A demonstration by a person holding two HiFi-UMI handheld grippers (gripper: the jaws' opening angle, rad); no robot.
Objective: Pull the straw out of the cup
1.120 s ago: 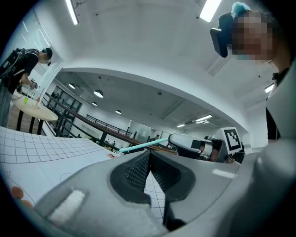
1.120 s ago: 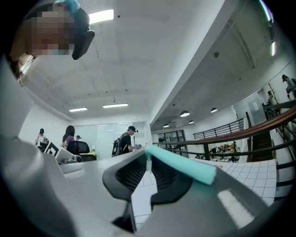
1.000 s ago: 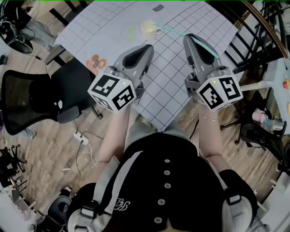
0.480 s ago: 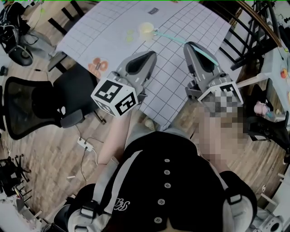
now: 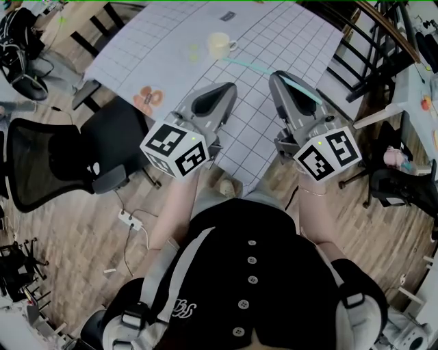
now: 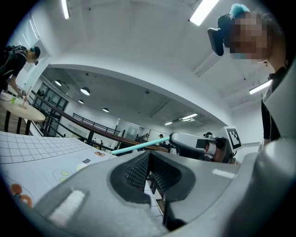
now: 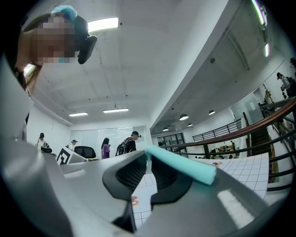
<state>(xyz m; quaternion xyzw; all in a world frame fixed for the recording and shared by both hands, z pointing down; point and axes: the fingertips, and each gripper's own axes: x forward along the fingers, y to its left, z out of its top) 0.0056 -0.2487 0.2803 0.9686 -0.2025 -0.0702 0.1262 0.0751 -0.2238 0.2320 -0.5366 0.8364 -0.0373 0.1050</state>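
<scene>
Head view: nearest, the left gripper [image 5: 228, 89] has its jaws pinched together, empty. Just right of it, the right gripper [image 5: 279, 76] clamps the teal straw [image 5: 252, 67], whose far-left tip lies beside the cup [image 5: 218, 45] on the gridded table [image 5: 294, 27].

One cup [image 5: 219, 45], one straw [image 5: 254, 66], two grippers [image 5: 226, 87] [image 5: 277, 75], perhaps two office chairs [image 5: 41, 160] [image 5: 400, 191].

No words or numbers could be read: the small label [image 5: 228, 15] at the surface's [image 5: 274, 41] far edge and the shirt's lettering [image 5: 179, 305] were too blurred.
</scene>
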